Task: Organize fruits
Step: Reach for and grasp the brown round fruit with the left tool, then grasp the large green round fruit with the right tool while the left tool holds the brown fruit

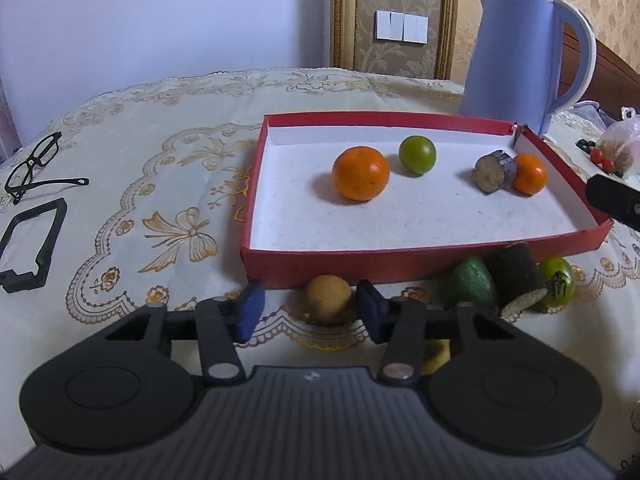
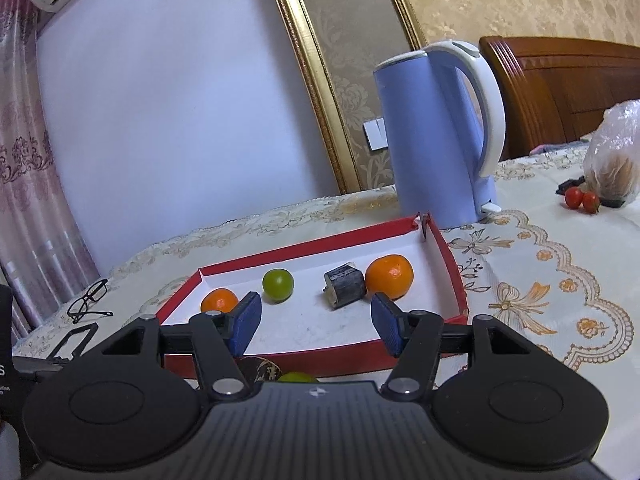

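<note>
My left gripper (image 1: 310,312) has narrow jaws flanking a yellow fruit (image 1: 329,299) just outside the red tray's (image 1: 320,266) near wall, pads not pressing. My right gripper (image 2: 314,326) hangs open, empty, over the tray's near edge.

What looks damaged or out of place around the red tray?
The tray's far right corner is torn open, its walls split apart. Also, glasses lie on the cloth to its left, among no fruit.
</note>
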Action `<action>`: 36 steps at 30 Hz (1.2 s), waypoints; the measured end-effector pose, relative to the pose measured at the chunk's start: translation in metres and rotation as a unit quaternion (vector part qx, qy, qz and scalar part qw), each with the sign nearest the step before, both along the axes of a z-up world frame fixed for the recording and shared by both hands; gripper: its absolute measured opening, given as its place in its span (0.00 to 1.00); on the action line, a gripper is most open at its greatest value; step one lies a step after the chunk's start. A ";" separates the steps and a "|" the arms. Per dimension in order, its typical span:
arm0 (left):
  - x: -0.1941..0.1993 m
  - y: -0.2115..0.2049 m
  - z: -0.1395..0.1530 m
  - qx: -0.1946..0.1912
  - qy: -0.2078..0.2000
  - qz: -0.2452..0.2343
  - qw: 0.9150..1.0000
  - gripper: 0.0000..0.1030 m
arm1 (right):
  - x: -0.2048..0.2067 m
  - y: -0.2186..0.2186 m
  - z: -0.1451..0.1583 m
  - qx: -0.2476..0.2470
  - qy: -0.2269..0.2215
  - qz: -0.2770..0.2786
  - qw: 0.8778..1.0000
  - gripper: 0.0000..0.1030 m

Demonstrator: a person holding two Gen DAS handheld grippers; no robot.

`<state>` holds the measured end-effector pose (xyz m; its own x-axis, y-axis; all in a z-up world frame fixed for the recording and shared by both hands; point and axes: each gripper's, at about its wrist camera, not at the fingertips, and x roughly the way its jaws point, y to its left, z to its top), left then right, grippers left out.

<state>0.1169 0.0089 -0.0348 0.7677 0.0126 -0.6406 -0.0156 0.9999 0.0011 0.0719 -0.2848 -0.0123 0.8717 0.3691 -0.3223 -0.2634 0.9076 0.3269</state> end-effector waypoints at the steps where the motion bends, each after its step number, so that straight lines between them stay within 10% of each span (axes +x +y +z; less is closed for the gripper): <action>1: 0.000 -0.001 0.000 0.001 0.000 -0.001 1.000 0.42 | 0.000 0.000 0.000 -0.002 -0.001 -0.001 1.000 0.58; 6: -0.002 -0.003 0.001 0.003 -0.004 -0.008 1.000 0.23 | 0.000 0.000 0.000 -0.002 -0.001 -0.003 1.000 0.58; 22: -0.032 0.011 0.026 -0.002 -0.047 -0.002 0.999 0.23 | 0.011 -0.024 -0.006 0.056 0.030 -0.042 0.997 0.58; 36: -0.057 0.021 0.035 0.005 -0.072 0.004 0.997 0.23 | -0.030 0.028 -0.002 -0.124 0.062 0.030 0.990 0.58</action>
